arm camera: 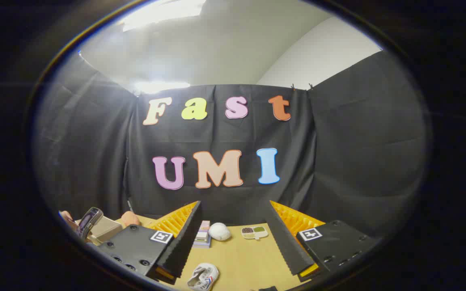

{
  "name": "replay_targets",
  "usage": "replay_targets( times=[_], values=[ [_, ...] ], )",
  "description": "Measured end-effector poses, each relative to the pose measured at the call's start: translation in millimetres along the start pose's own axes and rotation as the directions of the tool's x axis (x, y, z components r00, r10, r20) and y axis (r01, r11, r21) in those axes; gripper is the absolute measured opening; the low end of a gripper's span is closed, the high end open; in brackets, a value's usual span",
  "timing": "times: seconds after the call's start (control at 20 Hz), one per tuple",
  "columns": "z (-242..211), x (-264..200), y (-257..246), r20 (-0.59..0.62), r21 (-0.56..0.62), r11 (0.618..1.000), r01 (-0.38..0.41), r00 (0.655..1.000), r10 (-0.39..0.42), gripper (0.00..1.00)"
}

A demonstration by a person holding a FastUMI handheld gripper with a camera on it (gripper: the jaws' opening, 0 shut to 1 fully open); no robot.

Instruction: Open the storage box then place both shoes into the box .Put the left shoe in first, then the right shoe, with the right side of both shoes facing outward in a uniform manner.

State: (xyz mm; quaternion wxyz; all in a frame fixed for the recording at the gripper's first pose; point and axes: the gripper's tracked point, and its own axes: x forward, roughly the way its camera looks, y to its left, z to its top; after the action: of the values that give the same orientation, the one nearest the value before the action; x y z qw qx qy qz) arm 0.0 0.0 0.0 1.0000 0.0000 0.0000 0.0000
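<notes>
My gripper (233, 238) is held high above the tan table (237, 254) with its two black ribbed fingers (182, 242) spread wide, open and holding nothing. Far below, between the fingers and nearer the left one, a white shoe (203, 276) with red and blue stripes lies on the table. A beige box-like thing (105, 228) sits beyond the left finger at the table's left end; I cannot tell if it is the storage box.
At the table's far side lie a stack of pastel blocks (203, 234), a white round object (219, 231) and a small divided dish (254, 232). A hand (130, 218) and a dark device (88, 221) show at the left by the beige thing.
</notes>
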Motion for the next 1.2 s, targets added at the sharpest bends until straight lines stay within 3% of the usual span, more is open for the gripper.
replay_targets(
  times=[0.5, 1.2],
  values=[
    [-11, 18, 21, -0.031, 0.024, 0.999, -0.034, 0.999, 0.035, 0.97],
    [-57, 57, 128, -0.126, 0.207, 0.966, -0.156, 0.975, 0.184, 0.97]
  ],
)
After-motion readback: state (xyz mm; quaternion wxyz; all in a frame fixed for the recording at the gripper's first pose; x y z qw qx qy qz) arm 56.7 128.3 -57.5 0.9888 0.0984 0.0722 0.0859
